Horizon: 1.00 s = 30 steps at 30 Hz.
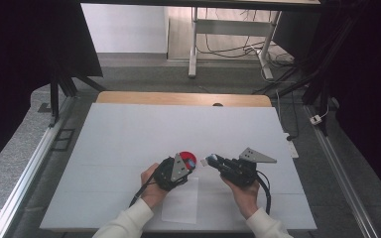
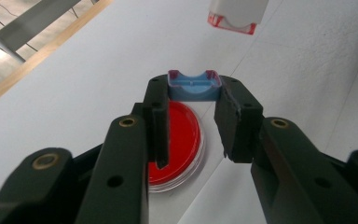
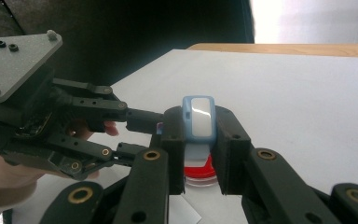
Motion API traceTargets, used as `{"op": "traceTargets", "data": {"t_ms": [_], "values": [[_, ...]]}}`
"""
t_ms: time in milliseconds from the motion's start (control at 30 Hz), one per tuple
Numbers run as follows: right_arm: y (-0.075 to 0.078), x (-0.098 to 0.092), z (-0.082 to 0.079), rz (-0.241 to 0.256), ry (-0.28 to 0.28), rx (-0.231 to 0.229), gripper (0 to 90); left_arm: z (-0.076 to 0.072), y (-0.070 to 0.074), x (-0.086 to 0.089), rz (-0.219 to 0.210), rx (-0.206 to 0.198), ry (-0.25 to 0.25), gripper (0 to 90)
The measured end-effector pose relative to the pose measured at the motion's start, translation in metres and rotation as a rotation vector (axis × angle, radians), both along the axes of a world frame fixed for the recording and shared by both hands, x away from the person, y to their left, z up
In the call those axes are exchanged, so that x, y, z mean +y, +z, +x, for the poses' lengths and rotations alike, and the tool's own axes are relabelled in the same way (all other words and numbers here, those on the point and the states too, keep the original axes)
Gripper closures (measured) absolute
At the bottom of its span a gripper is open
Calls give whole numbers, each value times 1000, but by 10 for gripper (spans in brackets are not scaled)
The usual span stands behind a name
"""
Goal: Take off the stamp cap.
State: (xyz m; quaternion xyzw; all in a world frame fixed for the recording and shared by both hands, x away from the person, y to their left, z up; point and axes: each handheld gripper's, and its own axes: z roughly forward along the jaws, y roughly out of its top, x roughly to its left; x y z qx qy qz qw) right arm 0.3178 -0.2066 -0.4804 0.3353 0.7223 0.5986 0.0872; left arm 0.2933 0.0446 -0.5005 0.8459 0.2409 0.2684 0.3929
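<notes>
One small blue cap (image 2: 194, 87) is held between the fingers of the left gripper (image 1: 178, 167), above one red dish (image 2: 179, 140) on the table (image 1: 129, 139). One white-and-blue piece (image 3: 199, 117) is clamped in the right gripper (image 1: 217, 161), at 3 o'clock of the dish. One paper sheet (image 1: 181, 203) lies at 6 o'clock.
</notes>
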Motion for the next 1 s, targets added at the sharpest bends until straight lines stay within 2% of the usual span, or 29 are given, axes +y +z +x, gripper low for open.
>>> {"op": "traceTargets", "data": {"t_ms": [367,533,733,1000], "values": [[-2,-2,1,-10,-4,3,751,-2,2,16,-50,43,5,658],[-3,-1,2,-22,-3,1,750,-6,5,32,-103,76,22,658],[-2,-2,2,-41,-2,-16,750,-10,6,54,-179,137,23,657],[-1,-5,2,-45,1,-20,750,-21,6,78,-200,159,53,657]]}}
